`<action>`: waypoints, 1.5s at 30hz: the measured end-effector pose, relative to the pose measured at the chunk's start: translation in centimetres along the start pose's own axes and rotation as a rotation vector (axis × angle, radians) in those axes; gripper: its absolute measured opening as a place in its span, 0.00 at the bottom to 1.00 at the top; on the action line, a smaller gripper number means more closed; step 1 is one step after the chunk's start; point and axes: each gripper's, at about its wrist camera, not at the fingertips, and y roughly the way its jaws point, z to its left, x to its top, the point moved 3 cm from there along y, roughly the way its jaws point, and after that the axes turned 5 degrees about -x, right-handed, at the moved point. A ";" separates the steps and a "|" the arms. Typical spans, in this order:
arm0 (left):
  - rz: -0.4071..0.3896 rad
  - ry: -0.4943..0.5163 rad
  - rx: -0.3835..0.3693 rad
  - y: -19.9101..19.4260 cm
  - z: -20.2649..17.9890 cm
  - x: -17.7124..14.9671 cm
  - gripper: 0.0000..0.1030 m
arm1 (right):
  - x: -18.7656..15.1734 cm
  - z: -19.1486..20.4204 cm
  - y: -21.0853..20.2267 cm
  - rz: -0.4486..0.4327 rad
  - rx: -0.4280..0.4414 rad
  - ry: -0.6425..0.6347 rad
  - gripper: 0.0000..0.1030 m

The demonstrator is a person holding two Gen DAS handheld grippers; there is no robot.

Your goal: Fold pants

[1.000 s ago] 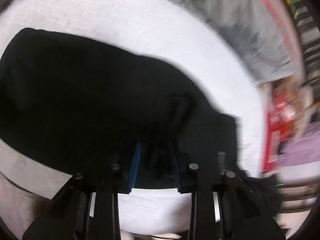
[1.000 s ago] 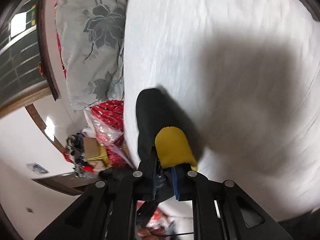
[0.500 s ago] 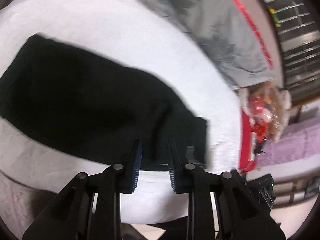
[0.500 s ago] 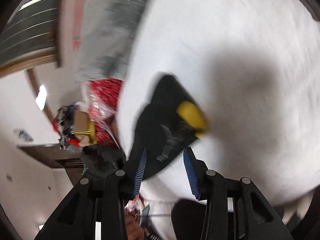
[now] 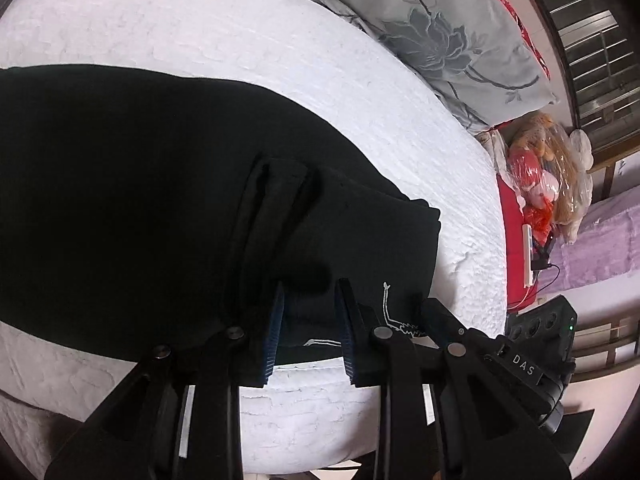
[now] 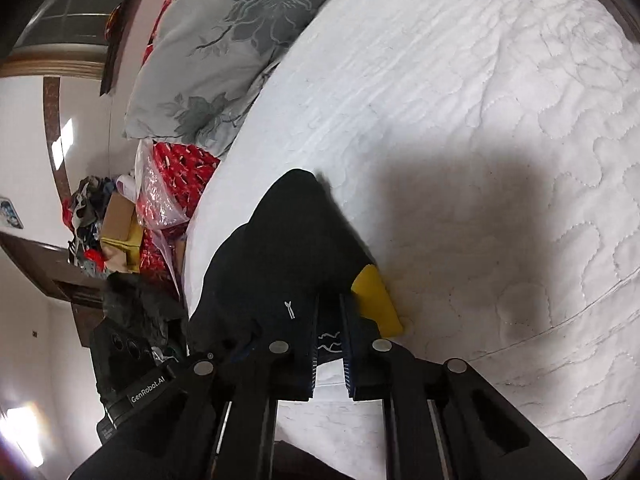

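We find the black pants lying flat on the white quilted bed, spread from 9 o'clock to the centre of the left wrist view, with a raised fold ridge near the middle. The left gripper sits at 6 o'clock over the near hem; its jaws stand partly apart, with dark fabric showing between them, and we cannot tell whether it grips the cloth. White stitched markings show on the hem just to its right.

In the right wrist view, one end of the pants rises to a peak at centre. The right gripper is at 6 o'clock, jaws narrowly parted around the fabric edge; contact is unclear. A yellow patch lies just right of it. A grey floral pillow rests at 11 o'clock.
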 end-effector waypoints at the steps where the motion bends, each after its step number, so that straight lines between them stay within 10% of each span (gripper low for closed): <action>1: 0.000 0.000 0.000 0.0 -0.4 0.0 0.23 | 0.0 0.2 -0.1 0.004 -0.004 -0.004 0.11; 6: -0.053 0.030 0.030 -3.5 0.4 -0.5 0.23 | -0.1 2.5 -2.0 -0.025 -0.029 -0.083 0.30; 17: -0.149 -0.172 -0.024 -14.5 12.5 2.5 0.23 | -5.3 12.3 0.0 0.016 -0.107 -0.446 0.35; 29: 0.028 -0.212 -0.040 -15.3 20.3 8.1 0.41 | -17.1 23.7 7.3 -0.012 -0.176 -0.983 0.61; 45: 0.238 -0.075 -0.062 -10.2 20.8 12.8 0.44 | -22.2 26.1 16.1 -0.026 -0.338 -1.163 0.64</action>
